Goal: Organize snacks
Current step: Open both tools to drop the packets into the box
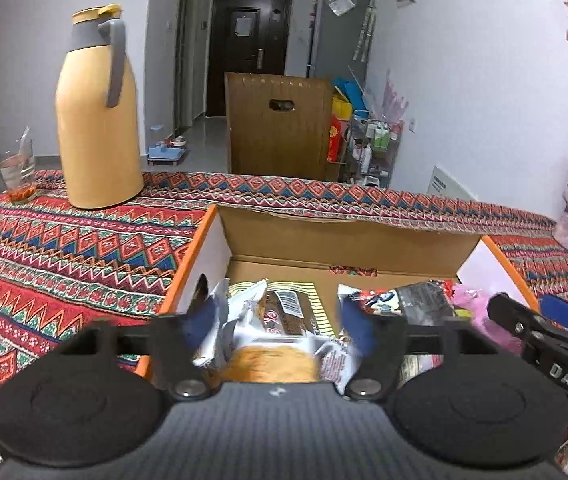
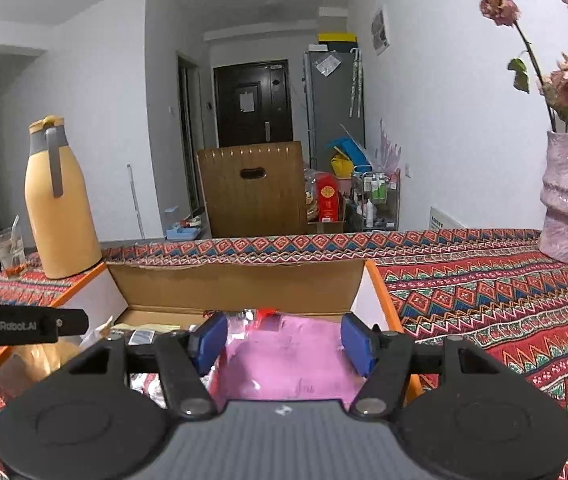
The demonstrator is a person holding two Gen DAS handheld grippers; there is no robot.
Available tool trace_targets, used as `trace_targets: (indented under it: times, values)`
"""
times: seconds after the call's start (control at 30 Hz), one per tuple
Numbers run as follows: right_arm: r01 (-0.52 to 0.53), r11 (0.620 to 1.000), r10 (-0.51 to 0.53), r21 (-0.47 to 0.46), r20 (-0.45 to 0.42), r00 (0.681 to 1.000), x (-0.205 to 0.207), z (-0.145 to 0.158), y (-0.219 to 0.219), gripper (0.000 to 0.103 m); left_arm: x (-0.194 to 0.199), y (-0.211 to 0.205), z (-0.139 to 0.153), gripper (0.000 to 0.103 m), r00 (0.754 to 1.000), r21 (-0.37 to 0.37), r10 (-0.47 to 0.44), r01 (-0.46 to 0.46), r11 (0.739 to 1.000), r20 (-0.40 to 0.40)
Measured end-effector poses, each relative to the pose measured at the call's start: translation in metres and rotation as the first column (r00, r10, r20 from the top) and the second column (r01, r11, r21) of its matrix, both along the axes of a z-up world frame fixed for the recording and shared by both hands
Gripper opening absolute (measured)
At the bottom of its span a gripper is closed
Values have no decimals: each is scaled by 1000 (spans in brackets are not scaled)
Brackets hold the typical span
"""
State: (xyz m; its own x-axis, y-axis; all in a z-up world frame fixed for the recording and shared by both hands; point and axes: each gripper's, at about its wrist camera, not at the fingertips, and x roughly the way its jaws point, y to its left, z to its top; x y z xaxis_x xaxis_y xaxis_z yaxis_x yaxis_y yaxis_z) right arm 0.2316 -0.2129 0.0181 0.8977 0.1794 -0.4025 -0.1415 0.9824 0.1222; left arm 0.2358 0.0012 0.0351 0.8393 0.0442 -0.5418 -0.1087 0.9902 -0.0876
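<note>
Everything here turns on the open cardboard box (image 1: 348, 236), which stands on the patterned surface (image 1: 83, 240) with its orange-edged side walls running away from both cameras, and both hands work over its near end. The left gripper (image 1: 279, 320) hangs over the box's left half with its jaws spread wide; the snack packets (image 1: 284, 320) lie directly below and ahead of it, a white-wrapped one with a golden pastry showing nearest, a dark packet with a barcode label just beyond, their long sides running roughly away from the camera toward the box's far wall. No pad appears to press on a wrapper, so I judge this gripper empty, with the packets resting loose in the box. The right gripper (image 2: 284, 338) sits over the box's right half, jaws also apart, and the pink packet (image 2: 284, 360) fills the gap between its blue pads (image 2: 358, 344) without visibly being pinched; it seems to lie in the box beside a red-and-black packet toward the box's middle. Whether the pads brush its edges I cannot tell. The pink packet is the right hand's nearer item, the pastry packets the left's. The yellow thermos (image 1: 97, 120) stands well beyond the box's left wall, out of the way.
</note>
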Motion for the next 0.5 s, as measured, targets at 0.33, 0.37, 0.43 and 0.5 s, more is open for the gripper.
trace_targets:
  times: [0.33, 0.37, 0.43, 0.5]
  values:
    - [56, 997, -56, 47, 4, 998, -7, -1, -16, 103, -6, 4, 5, 103, 999, -3, 38, -38, 999, 16]
    - [57, 997, -58, 47, 5, 998, -7, -1, -17, 103, -6, 4, 5, 103, 999, -3, 40, -40, 999, 14]
    - [60, 997, -60, 48, 6, 998, -7, 0, -17, 103, -6, 4, 5, 103, 999, -2, 41, -41, 999, 15]
    - [63, 997, -63, 49, 11, 998, -8, 2, -16, 103, -8, 3, 7, 103, 999, -1, 42, -42, 999, 16]
